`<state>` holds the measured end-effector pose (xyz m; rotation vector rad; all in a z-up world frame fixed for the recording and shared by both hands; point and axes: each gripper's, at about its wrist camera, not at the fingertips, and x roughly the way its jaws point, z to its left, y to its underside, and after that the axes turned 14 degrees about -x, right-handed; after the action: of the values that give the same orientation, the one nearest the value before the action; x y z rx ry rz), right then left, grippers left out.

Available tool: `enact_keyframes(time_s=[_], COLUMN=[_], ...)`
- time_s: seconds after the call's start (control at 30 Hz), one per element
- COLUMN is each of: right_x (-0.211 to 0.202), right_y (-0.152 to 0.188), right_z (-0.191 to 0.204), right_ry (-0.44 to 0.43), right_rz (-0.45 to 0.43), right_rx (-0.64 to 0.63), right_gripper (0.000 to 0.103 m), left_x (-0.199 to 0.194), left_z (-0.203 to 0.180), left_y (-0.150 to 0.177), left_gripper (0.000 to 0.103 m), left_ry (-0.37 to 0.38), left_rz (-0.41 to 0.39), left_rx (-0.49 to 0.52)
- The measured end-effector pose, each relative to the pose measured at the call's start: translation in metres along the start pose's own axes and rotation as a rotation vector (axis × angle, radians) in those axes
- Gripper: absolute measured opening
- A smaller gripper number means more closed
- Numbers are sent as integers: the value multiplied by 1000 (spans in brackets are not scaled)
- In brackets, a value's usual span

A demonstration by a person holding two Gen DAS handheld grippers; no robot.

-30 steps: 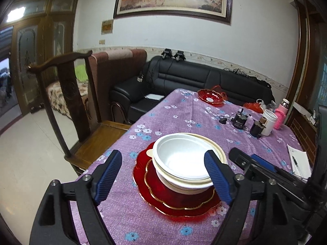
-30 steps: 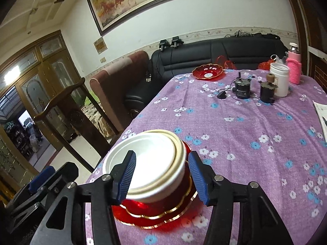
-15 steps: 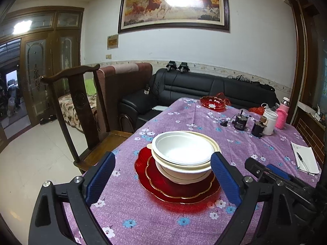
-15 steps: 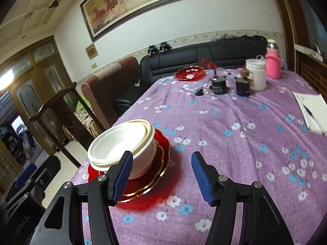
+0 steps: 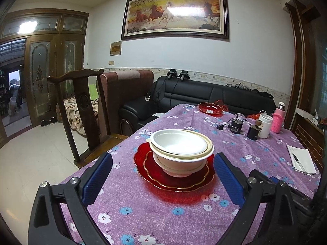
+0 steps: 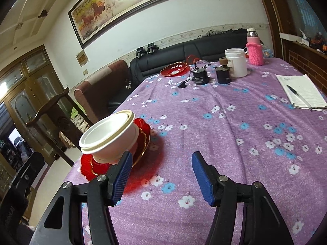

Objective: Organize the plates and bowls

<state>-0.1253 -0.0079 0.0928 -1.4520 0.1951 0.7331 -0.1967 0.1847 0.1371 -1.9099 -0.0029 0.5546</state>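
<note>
A living room lay behind the scene: a black sofa [image 5: 214, 96] against a white wall, a horse painting [image 5: 173, 14] above it, a wooden chair [image 5: 81, 112] beside the counter [image 5: 163, 208], which wore a purple flowered cloth.

The bowls [image 5: 180, 151] stood nested as one stack, the white one inside a cream-rimmed one, on red plates [image 5: 175, 175] with gold scalloped edges, near the counter's chair-side edge. A second red dish [image 5: 210, 108] sat well apart from the stack, at the sofa end, near a white jar [image 6: 236, 62], a pink bottle [image 6: 254, 51] and some small dark devices. A notepad with a pen [image 6: 300, 90] lay on the far side of the counter from the stack.

The left claw [image 5: 163, 179] hung spread wide and empty, with the stack straight ahead and centred between its blue pads [image 5: 98, 179]; it touched nothing. The right claw [image 6: 161, 178] was also spread and empty, but the stack sat off to its left, partly behind its left pad, while open cloth lay ahead.

So the relation that mattered was this: the stack lay squarely on the left claw's line and aside from the right one's. The left looked the nearer and better aligned (a judgement from framing only). The stack being round, no long axis constrained the approach; the rim offered a pinch anywhere. The stacking near the chair looked done, and the far dish seemed the remaining piece.
</note>
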Motion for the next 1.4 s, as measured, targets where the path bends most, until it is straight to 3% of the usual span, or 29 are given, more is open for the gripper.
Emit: enact_keyframes(time_s=[0.57, 0.83, 1.17, 1.4], right_x=[-20, -16, -8, -8], right_y=[11, 16, 20, 21], right_z=[18, 20, 25, 27], right_ry=[50, 56, 61, 69], right_rz=[-59, -54, -46, -53], right_rx=[-99, -112, -134, -143], right_gripper=[70, 71, 72, 72], left_x=[-26, -22, -25, -14], left_z=[-7, -7, -13, -17], left_y=[7, 11, 14, 18], left_gripper=[103, 103, 103, 103], left_ry=[35, 45, 111, 119], left_rz=[-95, -84, -83, -20], left_rx=[14, 32, 71, 91])
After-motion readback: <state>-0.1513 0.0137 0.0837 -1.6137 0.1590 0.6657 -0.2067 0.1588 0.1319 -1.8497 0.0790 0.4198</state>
